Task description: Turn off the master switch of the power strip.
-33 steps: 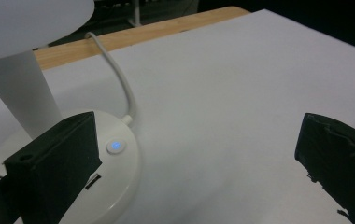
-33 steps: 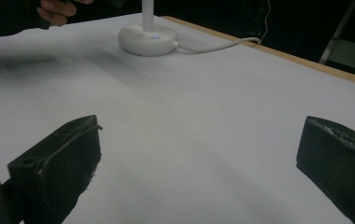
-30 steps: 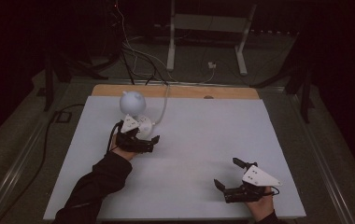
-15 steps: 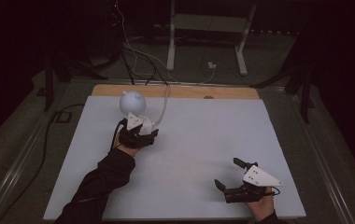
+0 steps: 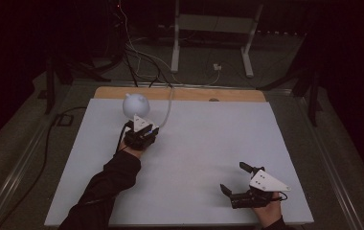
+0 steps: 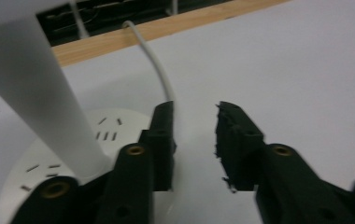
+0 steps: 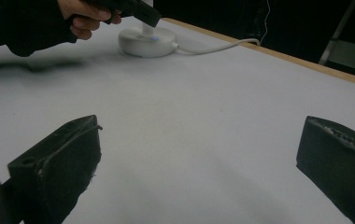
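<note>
Lamp sits at the far left part of the bench, and I have my left gripper right at its round white base. In the left gripper view my jaws stand apart with a clear gap between them and nothing clamped. The base lies just to the left of the left jaw, apparently touching it, and the lamp's white stem rises tilted beyond that jaw. The lamp's white cord runs from the base, passes along the inner edge of the left jaw and curves away ahead of the tips toward the wooden edge strip. In the high view the left gripper sits right below the lamp's round white head, with my dark sleeve trailing back from it. My right gripper is well apart from the lamp, low over bare bench; its jaws are spread wide, with nothing between them. Far ahead of those jaws, to the left, I see the lamp base with a small blue light on it, my left hand just above it, and the cord leading off to the right.
</note>
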The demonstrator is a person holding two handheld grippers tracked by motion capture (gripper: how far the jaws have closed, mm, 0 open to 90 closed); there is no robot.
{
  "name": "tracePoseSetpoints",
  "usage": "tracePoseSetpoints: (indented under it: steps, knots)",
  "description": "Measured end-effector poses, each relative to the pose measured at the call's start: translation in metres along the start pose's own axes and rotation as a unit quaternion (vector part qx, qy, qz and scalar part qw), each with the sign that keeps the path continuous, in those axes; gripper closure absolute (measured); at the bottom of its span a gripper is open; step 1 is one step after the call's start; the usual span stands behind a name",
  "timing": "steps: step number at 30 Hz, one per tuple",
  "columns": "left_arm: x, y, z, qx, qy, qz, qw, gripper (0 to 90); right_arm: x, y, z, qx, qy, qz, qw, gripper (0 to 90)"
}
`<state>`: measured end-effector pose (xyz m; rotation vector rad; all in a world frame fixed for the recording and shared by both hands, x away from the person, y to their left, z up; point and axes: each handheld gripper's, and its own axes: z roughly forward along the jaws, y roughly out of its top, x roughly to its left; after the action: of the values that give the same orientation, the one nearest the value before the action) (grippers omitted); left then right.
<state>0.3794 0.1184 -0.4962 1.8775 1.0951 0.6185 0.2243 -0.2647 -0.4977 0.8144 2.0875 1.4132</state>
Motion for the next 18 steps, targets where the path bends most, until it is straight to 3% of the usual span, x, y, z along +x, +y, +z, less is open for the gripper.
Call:
tracePoseSetpoints:
  steps: [4,9,12,18]
  knots:
    - [0.002,-0.002,0.002,-0.004,0.003,0.007,1.0000,80.5,0.000,0.000,0.000,0.000,0.001,0.003,1.0000,0.0]
    - [0.006,-0.003,0.005,-0.002,0.014,-0.002,0.9999,90.0,0.000,0.000,0.000,0.002,0.002,0.001,1.0000,0.0]
    - [0.009,-0.004,0.008,0.002,0.020,-0.007,0.9998,90.0,0.000,0.000,0.000,0.002,0.002,0.000,1.0000,0.0]
    - [0.007,-0.007,0.014,0.009,0.038,0.006,0.9992,90.0,0.000,0.000,0.000,0.003,0.001,-0.001,1.0000,0.0]
